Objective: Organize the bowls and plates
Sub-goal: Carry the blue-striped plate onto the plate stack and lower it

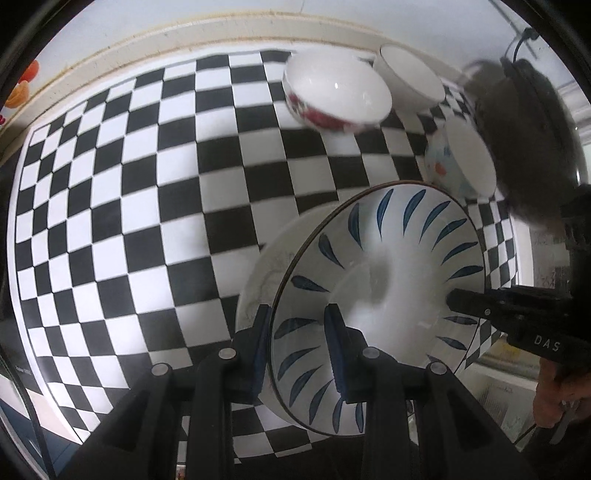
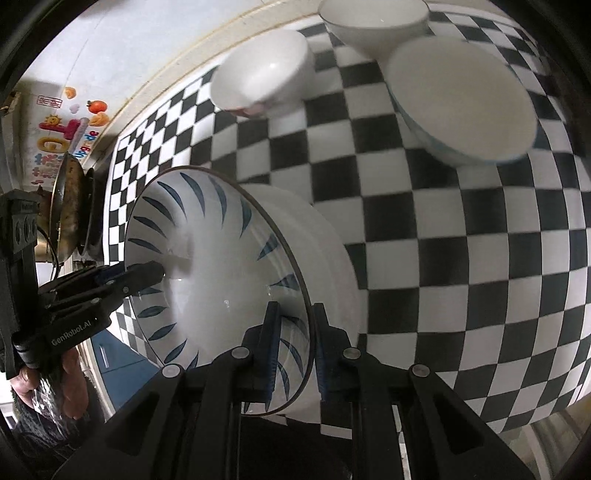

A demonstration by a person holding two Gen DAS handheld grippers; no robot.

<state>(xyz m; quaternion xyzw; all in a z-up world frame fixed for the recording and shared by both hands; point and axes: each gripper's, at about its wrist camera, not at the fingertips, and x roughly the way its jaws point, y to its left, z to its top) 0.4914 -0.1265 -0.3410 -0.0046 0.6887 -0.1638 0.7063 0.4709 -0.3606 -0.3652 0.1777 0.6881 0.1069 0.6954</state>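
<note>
Left wrist view shows my table with its black and white squares, and a pale wall with a cream strip behind it. Both of my grippers pinch the same big plate with blue leaf marks. It is up in the air over the table, tipped on its side. My left gripper is clamped on the plate's rim. My right gripper comes in from the side and bites the far rim.

Three bowls sit at the back of the table: a bowl with red flowers, a plain white bowl and a bowl with blue and orange marks. A dark pan stands just beside them, blurry.

Right wrist view shows my right gripper squeezing the rim. Only here I see bright stickers on the wall, an orange fruit one too, and a hand under my left gripper.
</note>
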